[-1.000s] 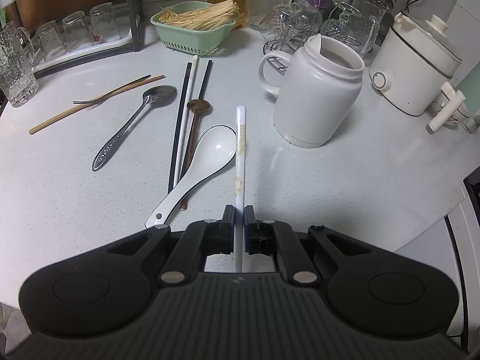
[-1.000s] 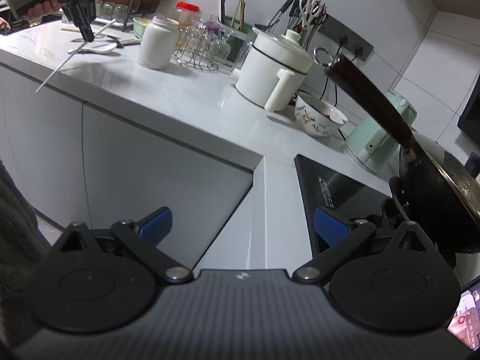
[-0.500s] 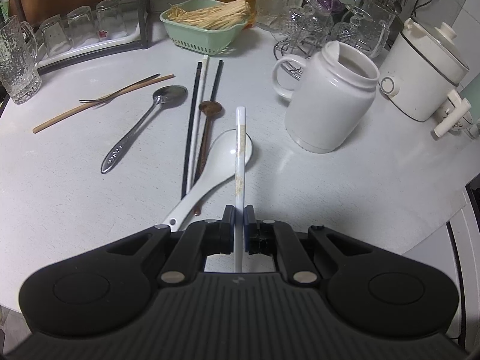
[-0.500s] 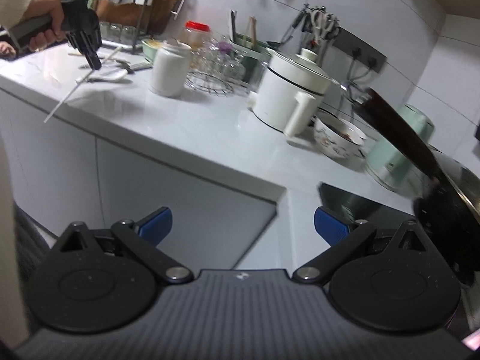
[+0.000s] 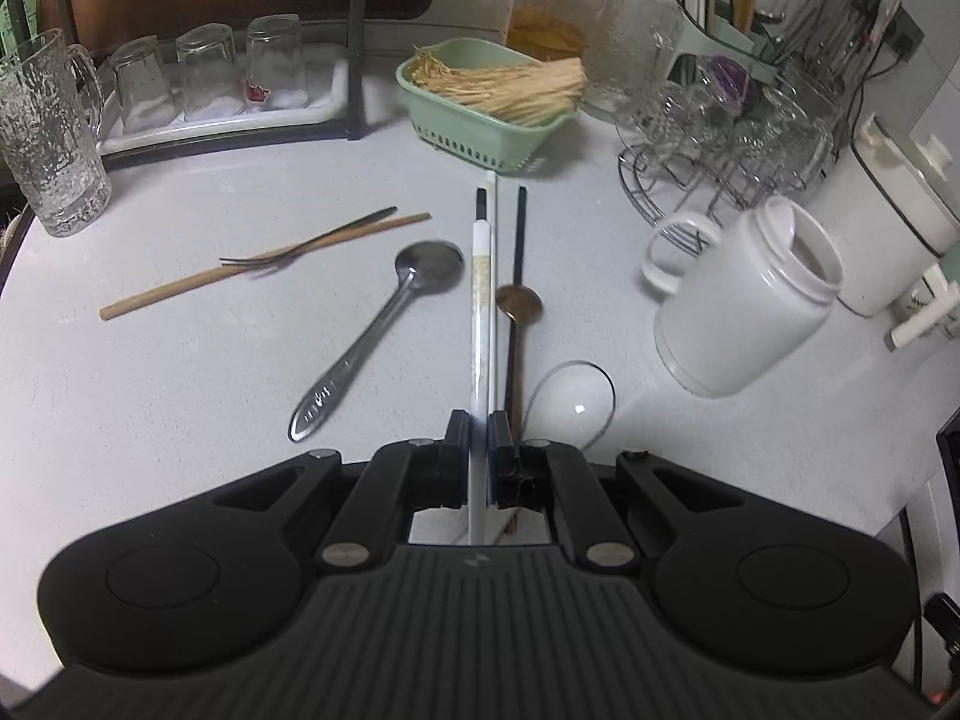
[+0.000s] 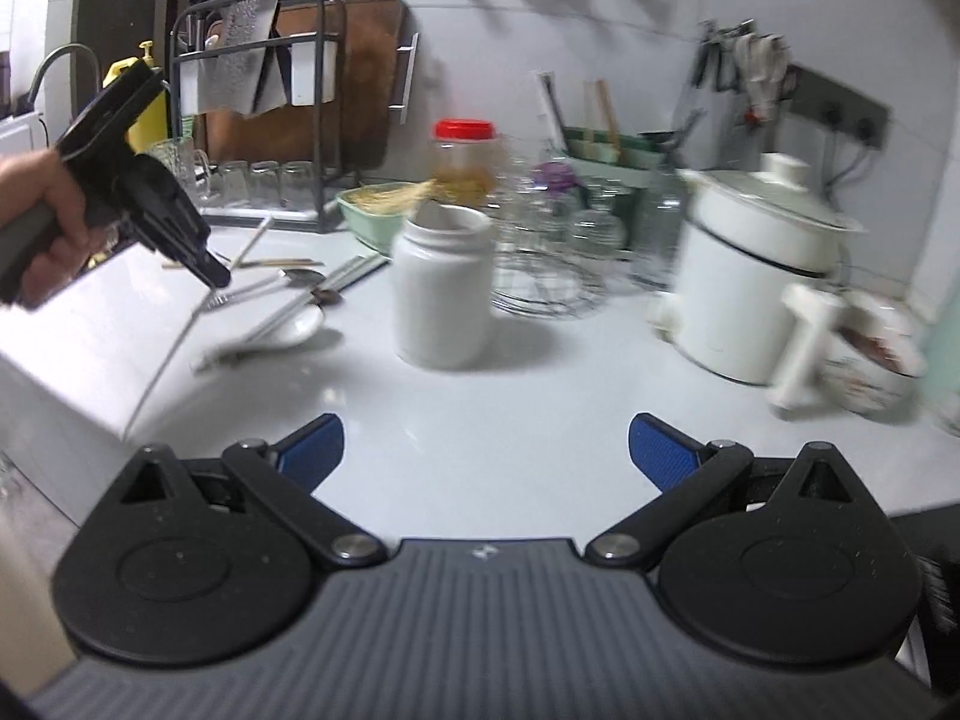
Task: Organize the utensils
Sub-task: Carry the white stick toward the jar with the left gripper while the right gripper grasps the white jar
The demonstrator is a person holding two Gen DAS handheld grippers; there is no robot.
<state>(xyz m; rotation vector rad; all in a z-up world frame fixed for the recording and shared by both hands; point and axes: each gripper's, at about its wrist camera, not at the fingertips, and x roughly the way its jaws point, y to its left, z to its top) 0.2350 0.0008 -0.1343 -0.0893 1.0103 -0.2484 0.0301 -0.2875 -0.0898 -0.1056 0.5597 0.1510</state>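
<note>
My left gripper [image 5: 478, 438] is shut on a white chopstick [image 5: 480, 312], held above the counter and pointing away from me. Below it lie another white chopstick, black chopsticks [image 5: 521, 234], a small brown spoon [image 5: 517, 306], a white ceramic spoon [image 5: 570, 399], a steel spoon [image 5: 384, 324], a wooden chopstick [image 5: 258, 267] and a dark fork [image 5: 312, 240]. A white jar with a handle [image 5: 744, 306] stands to the right. My right gripper [image 6: 486, 450] is open and empty, low over the counter in front of the jar [image 6: 441, 288]. The left gripper [image 6: 180, 234] also shows there.
A green basket of sticks [image 5: 498, 96], a red-lidded jar [image 5: 555, 6], a wire rack of glasses [image 5: 732, 138], a white cooker [image 6: 756, 276], a glass mug [image 5: 51, 132] and a tray of upturned glasses [image 5: 204, 78] ring the counter. A dish rack [image 6: 270, 90] stands behind.
My left gripper moved forward and left over the utensils with the chopstick. My right gripper swung left and came up over the counter, toward the jar.
</note>
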